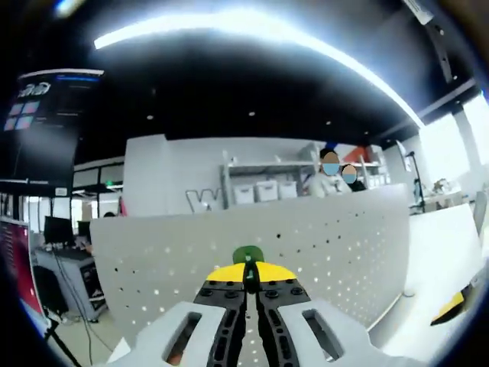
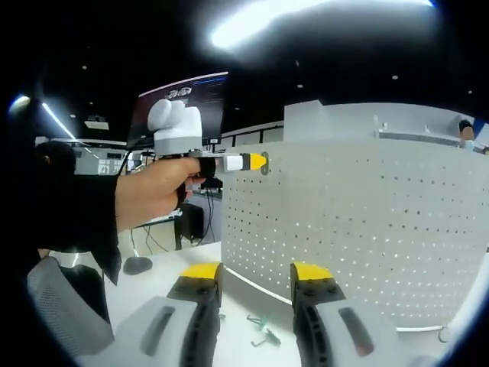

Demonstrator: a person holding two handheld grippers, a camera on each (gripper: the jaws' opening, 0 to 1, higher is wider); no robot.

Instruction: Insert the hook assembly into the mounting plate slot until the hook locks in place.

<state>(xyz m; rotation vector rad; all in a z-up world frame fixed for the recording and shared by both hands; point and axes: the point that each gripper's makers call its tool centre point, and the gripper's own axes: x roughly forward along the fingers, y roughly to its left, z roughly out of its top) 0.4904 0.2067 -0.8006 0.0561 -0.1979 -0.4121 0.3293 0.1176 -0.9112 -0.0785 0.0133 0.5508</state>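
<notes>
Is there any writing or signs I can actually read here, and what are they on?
"W": one large white letter standing by the shelving past the pegboard; any letters after it are hidden.
Dark hanging screen: logo and tiles, too blurred to read.
The same screen in the right gripper view: logo unreadable.

Your left gripper (image 1: pixel 246 284) has pale grey housings with slotted cut-outs, black inner rails dotted with screws, and yellow tips. Your right gripper (image 2: pixel 256 274) is built the same: grey bodies, black rails, yellow caps. Your hand (image 2: pixel 157 191) comes out of a dark sleeve (image 2: pixel 76 210). A rounded white knob tops the left gripper's grey body.
</notes>
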